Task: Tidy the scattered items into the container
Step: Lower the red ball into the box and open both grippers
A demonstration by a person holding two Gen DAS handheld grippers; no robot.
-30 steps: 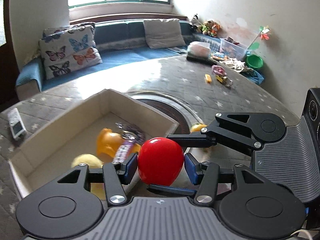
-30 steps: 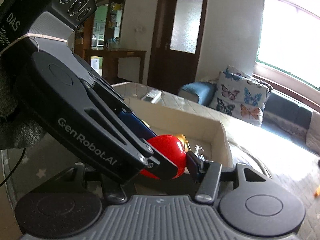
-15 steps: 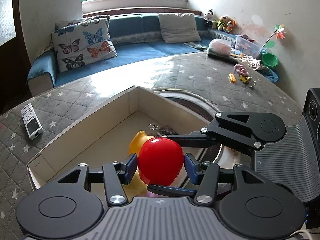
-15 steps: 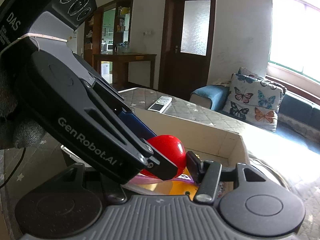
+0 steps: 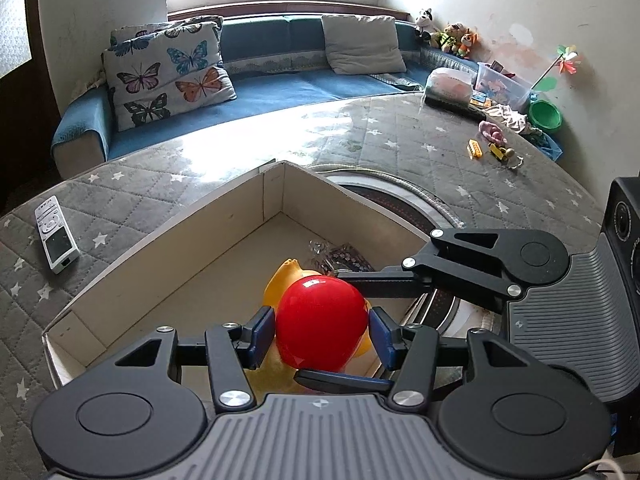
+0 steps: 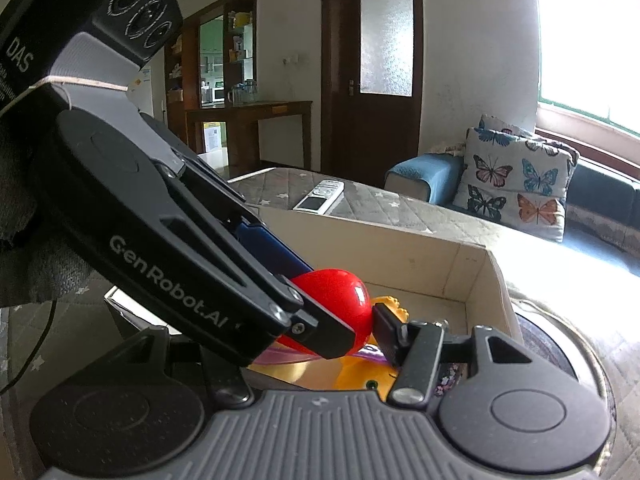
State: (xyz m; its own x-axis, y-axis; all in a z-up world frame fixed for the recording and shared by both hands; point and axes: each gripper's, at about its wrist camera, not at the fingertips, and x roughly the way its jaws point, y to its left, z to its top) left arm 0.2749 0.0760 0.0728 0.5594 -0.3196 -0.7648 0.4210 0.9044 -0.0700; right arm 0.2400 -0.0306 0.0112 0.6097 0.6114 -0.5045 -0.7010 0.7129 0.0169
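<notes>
Holding the red ball (image 5: 321, 322) above the cardboard box (image 5: 168, 256), my left gripper (image 5: 322, 334) and right gripper (image 6: 360, 320) both clamp it. They cross over the box, the right reaching in from the side.

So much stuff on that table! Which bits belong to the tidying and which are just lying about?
Part of the job:
- red ball, gripped by both the left tongs and the right tongs
- cardboard box
- yellow duck already inside the box

Just lying about:
- remote control
- butterfly cushion
- green bowl
</notes>
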